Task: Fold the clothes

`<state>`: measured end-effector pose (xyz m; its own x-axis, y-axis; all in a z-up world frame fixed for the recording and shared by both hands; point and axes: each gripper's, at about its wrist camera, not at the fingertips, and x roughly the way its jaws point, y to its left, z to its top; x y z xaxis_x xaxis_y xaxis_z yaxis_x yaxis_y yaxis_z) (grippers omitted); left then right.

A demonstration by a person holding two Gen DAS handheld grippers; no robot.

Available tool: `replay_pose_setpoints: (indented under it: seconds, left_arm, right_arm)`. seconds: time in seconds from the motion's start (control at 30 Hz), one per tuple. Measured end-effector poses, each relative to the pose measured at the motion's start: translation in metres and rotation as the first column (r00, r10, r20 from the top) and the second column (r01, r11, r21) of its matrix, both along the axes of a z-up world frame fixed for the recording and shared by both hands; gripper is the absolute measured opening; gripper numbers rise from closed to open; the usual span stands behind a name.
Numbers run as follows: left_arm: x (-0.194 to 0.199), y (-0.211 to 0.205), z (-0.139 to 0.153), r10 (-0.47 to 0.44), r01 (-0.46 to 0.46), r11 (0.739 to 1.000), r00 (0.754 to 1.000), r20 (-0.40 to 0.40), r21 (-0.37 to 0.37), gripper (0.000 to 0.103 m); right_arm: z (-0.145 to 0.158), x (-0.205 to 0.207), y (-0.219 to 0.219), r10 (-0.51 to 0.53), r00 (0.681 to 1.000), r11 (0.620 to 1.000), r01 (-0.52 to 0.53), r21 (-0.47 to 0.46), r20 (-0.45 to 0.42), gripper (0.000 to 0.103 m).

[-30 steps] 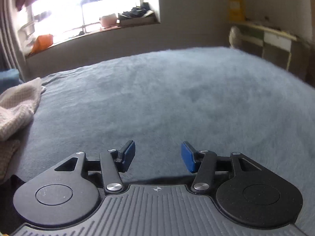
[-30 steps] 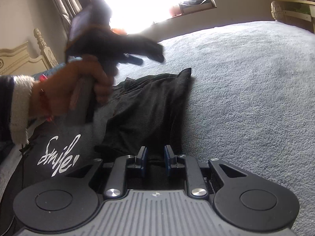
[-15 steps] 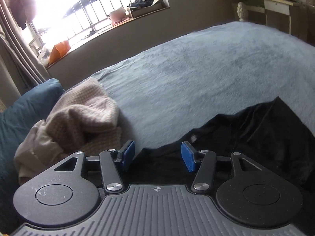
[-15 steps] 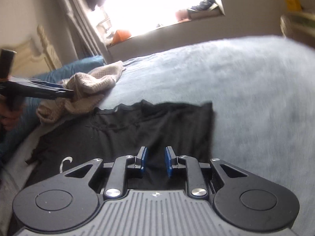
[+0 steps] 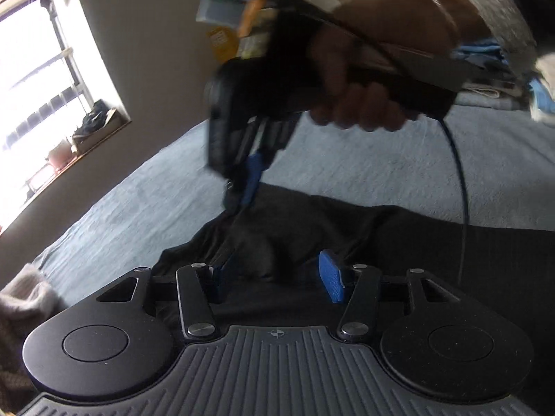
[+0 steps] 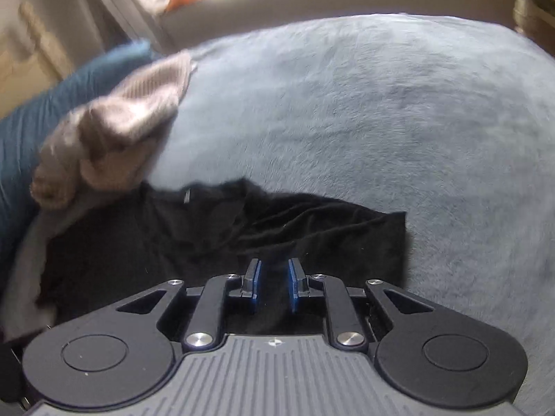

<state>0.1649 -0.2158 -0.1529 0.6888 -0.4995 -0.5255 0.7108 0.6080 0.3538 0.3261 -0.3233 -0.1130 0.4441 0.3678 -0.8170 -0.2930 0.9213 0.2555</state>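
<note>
I have a claw in each hand over the bed, and the black garment I mean to fold lies rumpled on the grey-blue cover toward the near edge, with bare cover beyond it on the window side.

My left claw hangs low over the dark cloth with its blue pads well apart and nothing between them; I judge it is held wide so it can drop over an edge of the fabric.

My right claw has its pads drawn close, with a narrow gap. Black cloth lies under and between them, but I cannot tell whether they pinch it. In the left view that right claw tips down at a raised peak of the garment, which suggests a pinch there, though blur hides the contact.

A beige knit piece is heaped against a blue pillow at the garment's left, touching or just overlapping its edge. It could get dragged along when I spread the black one flat, which I take to be the step in hand.
</note>
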Motion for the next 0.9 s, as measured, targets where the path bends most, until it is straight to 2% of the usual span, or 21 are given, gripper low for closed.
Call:
replay_pose_setpoints:
  seconds: [0.13, 0.4, 0.47, 0.63, 0.8, 0.9]
  left_arm:
    - [0.008, -0.033, -0.023, -0.078, 0.078, 0.997, 0.997, 0.001, 0.008, 0.051]
    - [0.018, -0.056, -0.047, -0.111, 0.112, 0.994, 0.985, -0.132, 0.002, 0.049]
    - [0.019, -0.055, -0.052, -0.101, 0.101, 0.995, 0.984, -0.149, -0.011, 0.049]
    - [0.017, -0.050, -0.056, -0.081, 0.074, 0.996, 0.979, -0.188, -0.046, 0.049]
    - [0.013, -0.045, -0.056, -0.080, 0.071, 0.996, 0.979, -0.188, -0.055, 0.048]
    - [0.012, -0.039, -0.054, -0.070, 0.057, 0.996, 0.978, -0.198, -0.074, 0.049]
  right_arm:
    - [-0.006, 0.003, 0.018, 0.078, 0.996, 0.993, -0.081, -0.089, -0.037, 0.017]
    - [-0.040, 0.007, 0.030, 0.190, 0.974, 0.958, -0.211, -0.194, -0.121, 0.017]
    - [-0.046, 0.016, 0.036, 0.185, 0.976, 0.962, -0.204, -0.179, -0.119, 0.017]
    - [-0.047, 0.030, 0.049, 0.160, 0.986, 0.978, -0.165, -0.129, -0.052, 0.017]
    - [-0.049, 0.042, 0.045, 0.028, 1.000, 0.999, -0.028, -0.019, 0.011, 0.017]
    - [-0.037, 0.036, 0.036, 0.010, 1.000, 1.000, -0.010, 0.009, 0.006, 0.018]
